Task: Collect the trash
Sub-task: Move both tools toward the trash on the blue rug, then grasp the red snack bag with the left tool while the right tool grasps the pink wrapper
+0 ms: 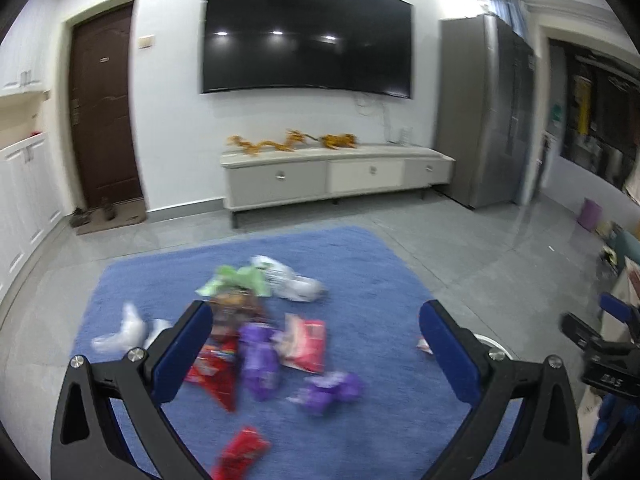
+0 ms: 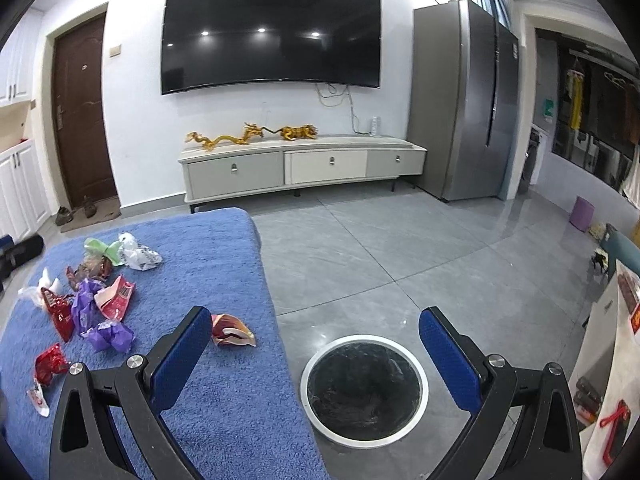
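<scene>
Several snack wrappers lie scattered on a blue rug point(image 1: 360, 264): purple wrappers point(image 1: 260, 356), a red wrapper point(image 1: 214, 376), a pink-red packet point(image 1: 304, 344), a green wrapper point(image 1: 236, 280) and white plastic bags point(image 1: 292, 280). My left gripper point(image 1: 316, 356) is open and empty, above the pile. My right gripper point(image 2: 316, 356) is open and empty, above the rug's edge and a white-rimmed bin point(image 2: 364, 390) lined with a black bag on the floor. A red-gold wrapper point(image 2: 232, 332) lies near its left finger. The pile shows at the left of the right wrist view point(image 2: 92, 300).
A low TV cabinet point(image 2: 300, 168) with gold dragon figures stands against the far wall under a large TV point(image 2: 272, 32). A grey fridge point(image 2: 464, 100) is at the right, a brown door point(image 2: 80, 112) at the left. The other gripper point(image 1: 600, 356) shows at the right edge.
</scene>
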`<state>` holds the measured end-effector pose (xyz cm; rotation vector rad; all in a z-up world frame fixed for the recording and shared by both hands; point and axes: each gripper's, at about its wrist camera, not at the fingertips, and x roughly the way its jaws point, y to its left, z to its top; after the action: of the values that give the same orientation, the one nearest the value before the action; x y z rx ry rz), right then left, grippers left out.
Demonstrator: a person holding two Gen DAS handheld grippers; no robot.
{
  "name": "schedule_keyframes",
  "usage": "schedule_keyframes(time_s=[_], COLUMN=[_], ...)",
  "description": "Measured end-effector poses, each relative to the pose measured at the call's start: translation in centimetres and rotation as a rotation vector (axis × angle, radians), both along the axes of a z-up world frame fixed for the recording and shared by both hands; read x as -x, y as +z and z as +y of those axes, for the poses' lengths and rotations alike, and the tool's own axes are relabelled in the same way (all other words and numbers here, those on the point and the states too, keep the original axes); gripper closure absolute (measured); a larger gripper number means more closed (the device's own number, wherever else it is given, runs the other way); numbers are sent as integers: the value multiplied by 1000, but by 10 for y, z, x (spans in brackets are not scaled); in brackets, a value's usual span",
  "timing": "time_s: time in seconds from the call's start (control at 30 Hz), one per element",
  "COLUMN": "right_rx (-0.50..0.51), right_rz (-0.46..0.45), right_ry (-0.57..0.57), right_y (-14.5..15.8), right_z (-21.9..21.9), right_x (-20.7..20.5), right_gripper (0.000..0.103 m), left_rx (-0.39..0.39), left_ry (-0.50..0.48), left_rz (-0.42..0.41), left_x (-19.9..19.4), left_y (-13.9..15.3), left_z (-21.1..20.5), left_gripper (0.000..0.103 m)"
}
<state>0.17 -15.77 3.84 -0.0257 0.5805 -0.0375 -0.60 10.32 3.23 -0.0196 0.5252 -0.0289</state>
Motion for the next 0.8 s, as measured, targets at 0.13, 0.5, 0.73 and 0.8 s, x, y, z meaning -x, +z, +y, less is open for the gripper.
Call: schedule_keyframes(time_s=[0.13,0.5,0.73,0.8], right_rx=[-9,-57,-51,-45], right_rz=[11,103,196,227], right_ry=[32,216,326,340], right_y=[-1,-32,-62,-72], right_z=[3,46,74,79], right_x=[-6,-42,-73,-86], right_gripper=[0,5,14,16], left_rx=[-14,40,65,53], left_ry=[128,207,-14,-57], left_rz=[-16,76,270,309], left_x=[3,29,31,30], left_y=[8,-23,-83,-94], left_z=[57,136,96,84], left_gripper=[0,0,5,10])
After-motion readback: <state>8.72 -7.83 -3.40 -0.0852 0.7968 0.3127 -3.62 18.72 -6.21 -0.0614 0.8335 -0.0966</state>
